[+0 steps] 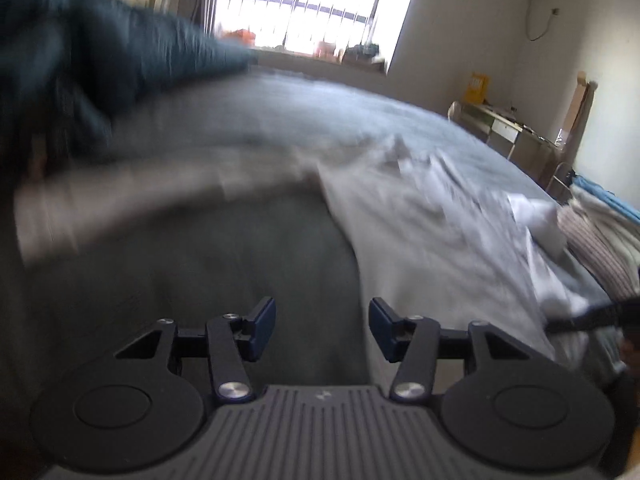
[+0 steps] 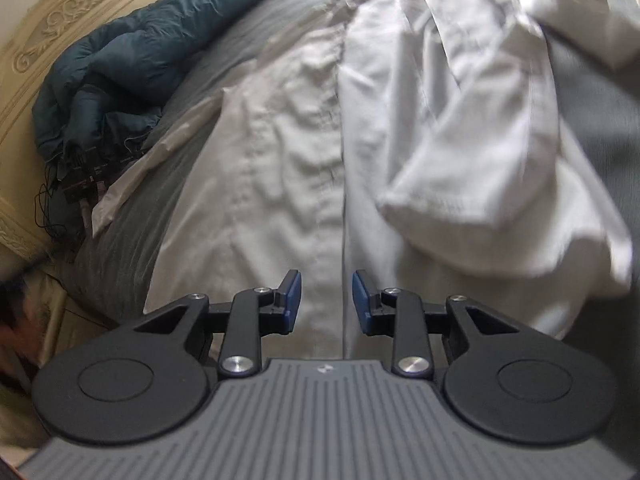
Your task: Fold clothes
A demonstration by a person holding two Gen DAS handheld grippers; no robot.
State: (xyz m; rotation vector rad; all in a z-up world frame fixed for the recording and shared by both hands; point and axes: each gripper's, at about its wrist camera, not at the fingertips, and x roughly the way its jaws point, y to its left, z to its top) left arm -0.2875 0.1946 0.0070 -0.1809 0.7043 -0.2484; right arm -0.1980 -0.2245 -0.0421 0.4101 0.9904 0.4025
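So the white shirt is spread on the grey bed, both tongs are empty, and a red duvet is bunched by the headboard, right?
Not quite: the duvet bunched by the headboard is dark teal, not red, as the right wrist view shows. The rest holds: the white shirt lies on the grey bed, and the left tongs and right tongs are empty.

A white shirt lies spread on the grey bed, front up, its button placket running down the middle. One sleeve is folded across the body in a rumpled bundle; the other sleeve stretches flat outward toward the bed's edge.
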